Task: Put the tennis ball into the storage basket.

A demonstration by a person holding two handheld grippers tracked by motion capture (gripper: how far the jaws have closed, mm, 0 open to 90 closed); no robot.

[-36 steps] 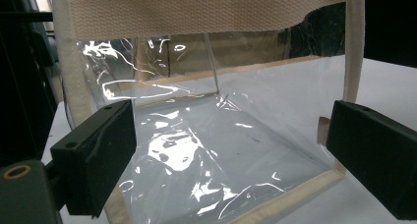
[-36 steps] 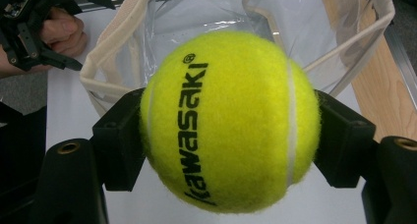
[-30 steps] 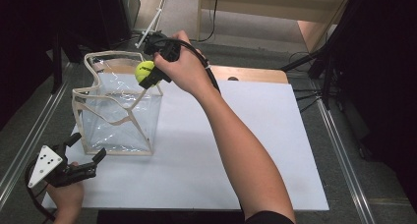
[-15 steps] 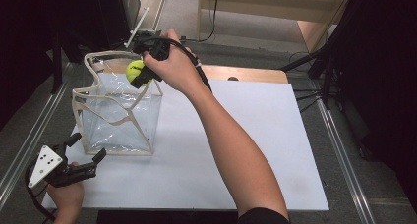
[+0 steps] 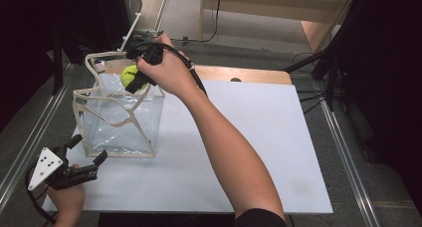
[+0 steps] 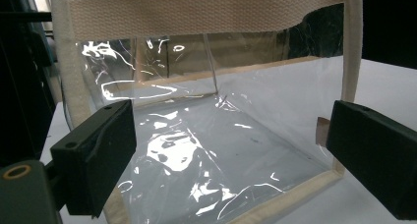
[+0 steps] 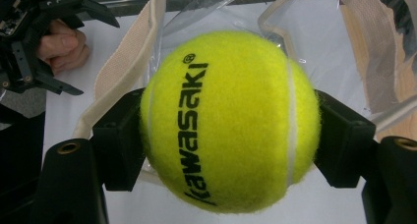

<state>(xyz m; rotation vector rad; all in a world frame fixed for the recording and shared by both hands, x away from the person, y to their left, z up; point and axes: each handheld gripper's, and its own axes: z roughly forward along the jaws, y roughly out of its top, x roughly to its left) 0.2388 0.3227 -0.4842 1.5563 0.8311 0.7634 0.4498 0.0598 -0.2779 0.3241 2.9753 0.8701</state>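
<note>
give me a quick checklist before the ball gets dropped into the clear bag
1. Ball held firmly: ok, right gripper shut on the tennis ball, fingers pressing both sides.
2. Ball over the bag's opening: ok, above the clear bag at its far rim.
3. Bag upright, mouth open: ok.
4. Straps out of the drop path: cannot tell.
5. Left gripper steadying the bag: not ok, open and apart.

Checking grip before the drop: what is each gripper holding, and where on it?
The right gripper clamps the tennis ball across its middle, sides against both jaws. The left gripper is open, holding nothing.
</note>
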